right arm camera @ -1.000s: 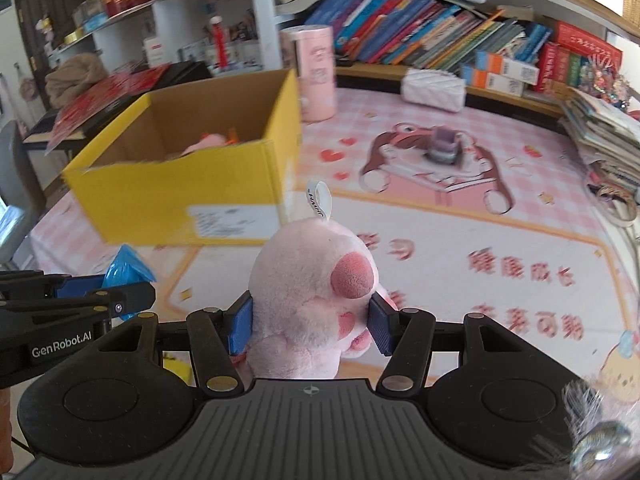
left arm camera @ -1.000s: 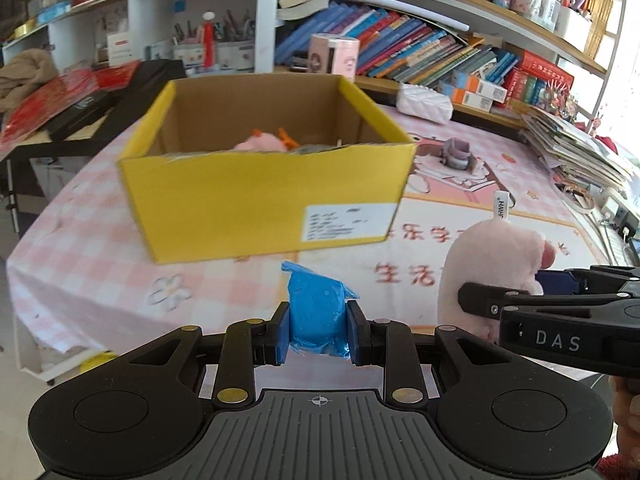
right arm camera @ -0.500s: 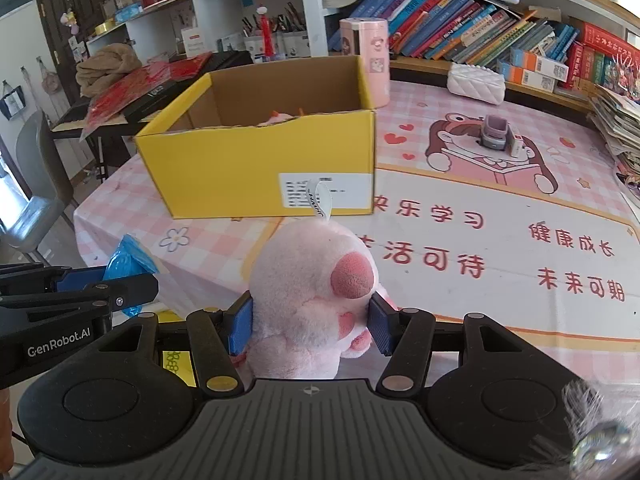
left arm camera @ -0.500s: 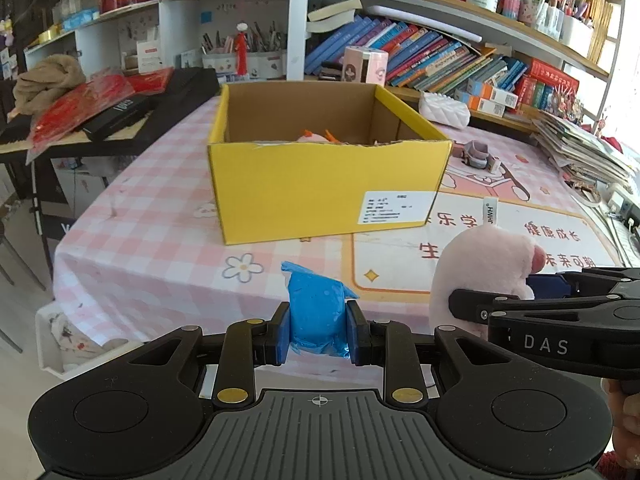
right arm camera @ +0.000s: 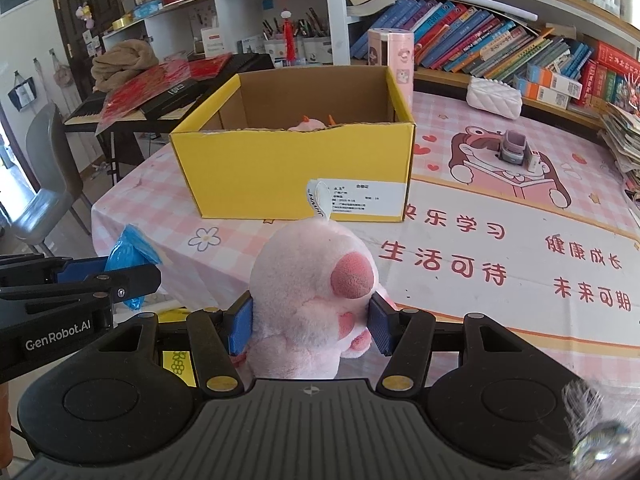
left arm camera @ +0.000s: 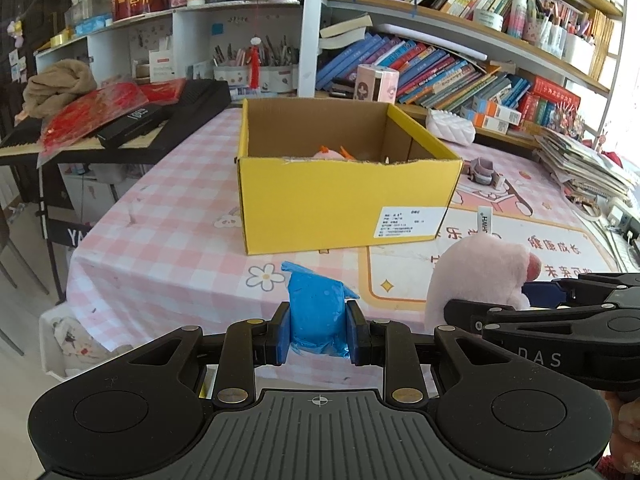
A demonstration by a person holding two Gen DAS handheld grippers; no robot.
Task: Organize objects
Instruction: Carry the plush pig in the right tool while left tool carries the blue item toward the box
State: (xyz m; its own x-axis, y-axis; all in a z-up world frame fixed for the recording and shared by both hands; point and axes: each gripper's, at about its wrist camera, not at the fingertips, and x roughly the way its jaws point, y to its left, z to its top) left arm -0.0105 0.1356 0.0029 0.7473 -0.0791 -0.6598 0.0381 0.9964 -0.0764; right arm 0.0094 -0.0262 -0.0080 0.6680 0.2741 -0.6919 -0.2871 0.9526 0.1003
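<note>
Between the blue pads of the left gripper sat a crumpled blue plastic packet, pinched on both sides and held off the table's near edge, out over the floor. Beside it the right gripper was clamped on a pink plush pig with a red snout, its white tag standing upright; this toy hung just above the near rim of the table. Both loads were well short of the open yellow cardboard box, which stood on the pink checked tablecloth with a strip of bare cloth between its front wall and the table edge. The box's top was open, its front rim slightly ragged, and a pink toy with orange bits peeked above that rim. Right of the box lay a cartoon-printed mat carrying a small grey stapler-like object. Bookshelves ran behind the table, and a black keyboard lay to the left.
</note>
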